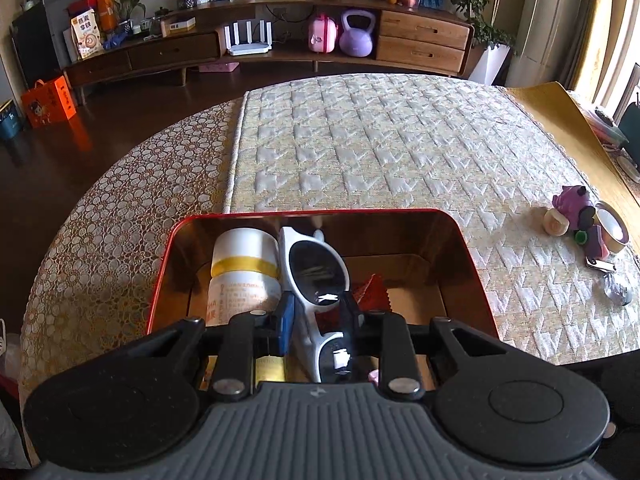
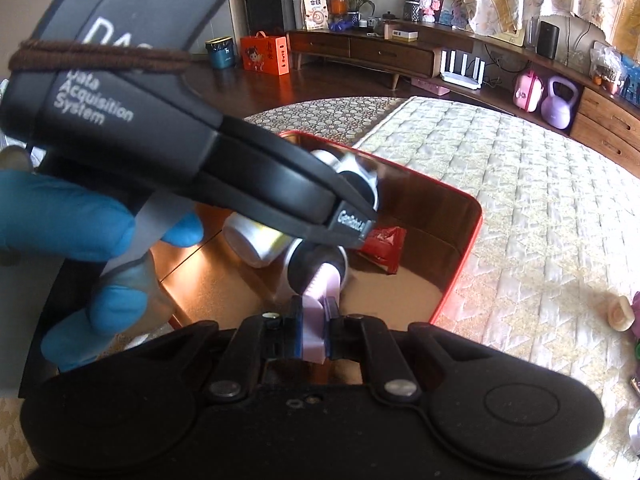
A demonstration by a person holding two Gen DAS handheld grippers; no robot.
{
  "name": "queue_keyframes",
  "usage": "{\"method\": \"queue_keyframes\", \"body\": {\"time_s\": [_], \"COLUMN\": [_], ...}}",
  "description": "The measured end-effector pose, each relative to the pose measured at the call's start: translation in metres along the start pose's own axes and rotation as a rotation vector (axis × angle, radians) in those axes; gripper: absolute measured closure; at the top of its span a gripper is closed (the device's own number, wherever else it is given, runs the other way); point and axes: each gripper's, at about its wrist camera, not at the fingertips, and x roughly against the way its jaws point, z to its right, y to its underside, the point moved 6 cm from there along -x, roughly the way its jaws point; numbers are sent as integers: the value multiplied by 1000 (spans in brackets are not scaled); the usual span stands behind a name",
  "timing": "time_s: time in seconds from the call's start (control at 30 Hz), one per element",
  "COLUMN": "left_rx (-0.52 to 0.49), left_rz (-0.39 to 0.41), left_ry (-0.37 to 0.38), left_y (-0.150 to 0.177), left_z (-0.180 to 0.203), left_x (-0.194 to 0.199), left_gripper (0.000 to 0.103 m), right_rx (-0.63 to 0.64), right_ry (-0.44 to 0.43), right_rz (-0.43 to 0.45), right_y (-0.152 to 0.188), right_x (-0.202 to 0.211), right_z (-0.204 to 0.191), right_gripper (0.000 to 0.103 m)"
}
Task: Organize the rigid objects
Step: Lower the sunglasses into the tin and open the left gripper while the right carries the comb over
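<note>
While the left gripper (image 1: 316, 332) pinches white sunglasses (image 1: 316, 276) over the red tin (image 1: 472, 264) at lower centre, the right gripper (image 2: 314, 332) clamps a pink comb (image 2: 316, 320); lower each fully inside the tin, then release.

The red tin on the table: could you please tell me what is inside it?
Inside the red tin lie a white bottle with a yellow band, white sunglasses held by the left gripper, and a red packet. The grippers hide the near floor.
</note>
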Motion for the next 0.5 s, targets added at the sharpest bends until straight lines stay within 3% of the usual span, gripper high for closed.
{"method": "queue_keyframes", "body": {"time_s": [0.5], "left_rx": [31], "left_rz": [-12], "left_ry": [-7], "left_y": [9], "left_z": [-8], "left_x": [2], "left_gripper": [79], "right_rx": [-33], "right_ry": [-21], "right_rz": [27], "right_y": [6], "right_x": [18], "right_z": [3], "right_gripper": [79]}}
